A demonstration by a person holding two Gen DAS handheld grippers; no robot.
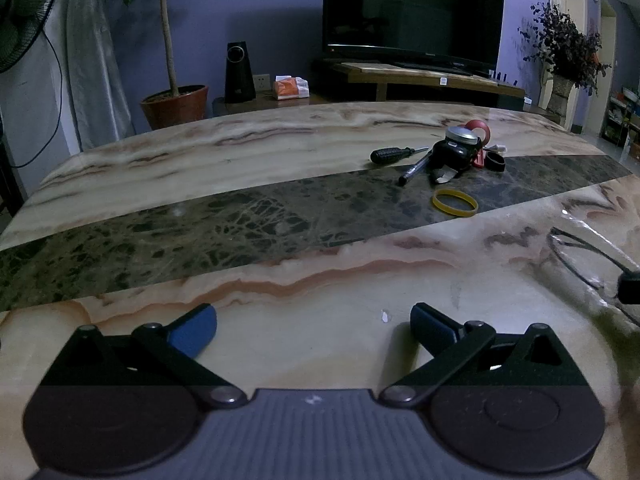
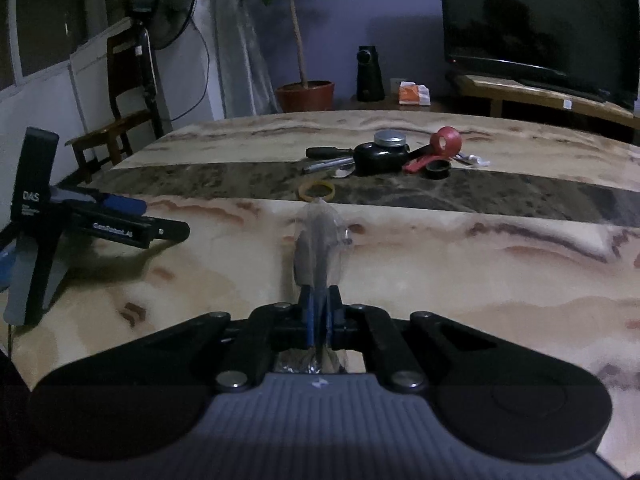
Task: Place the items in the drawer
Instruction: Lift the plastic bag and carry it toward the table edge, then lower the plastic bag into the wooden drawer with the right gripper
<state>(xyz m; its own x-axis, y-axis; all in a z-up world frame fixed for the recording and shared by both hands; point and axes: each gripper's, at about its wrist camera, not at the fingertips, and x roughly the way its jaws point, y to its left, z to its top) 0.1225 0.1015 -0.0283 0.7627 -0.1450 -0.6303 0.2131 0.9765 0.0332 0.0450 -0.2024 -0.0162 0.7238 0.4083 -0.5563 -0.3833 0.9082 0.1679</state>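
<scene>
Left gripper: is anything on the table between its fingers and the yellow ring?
Nothing visible. The left gripper is open over bare marble, and the stretch of table up to the yellow ring is clear. The screwdriver and the pile of small items lie beyond the ring, not before it.

The room is dim, with bluish-violet walls (image 1: 260, 20). A marble worktop (image 1: 240, 160), cream with a dark green band, fills the foreground. Behind it a dark TV (image 1: 412, 8) stands on a wooden stand (image 1: 420, 74). A potted tree (image 1: 172, 80) sits beside a pale curtain (image 1: 92, 60) and a fan (image 2: 164, 4). A wooden chair (image 2: 120, 112) stands by the left wall, a dried bouquet (image 1: 564, 48) near a doorway at right.
</scene>
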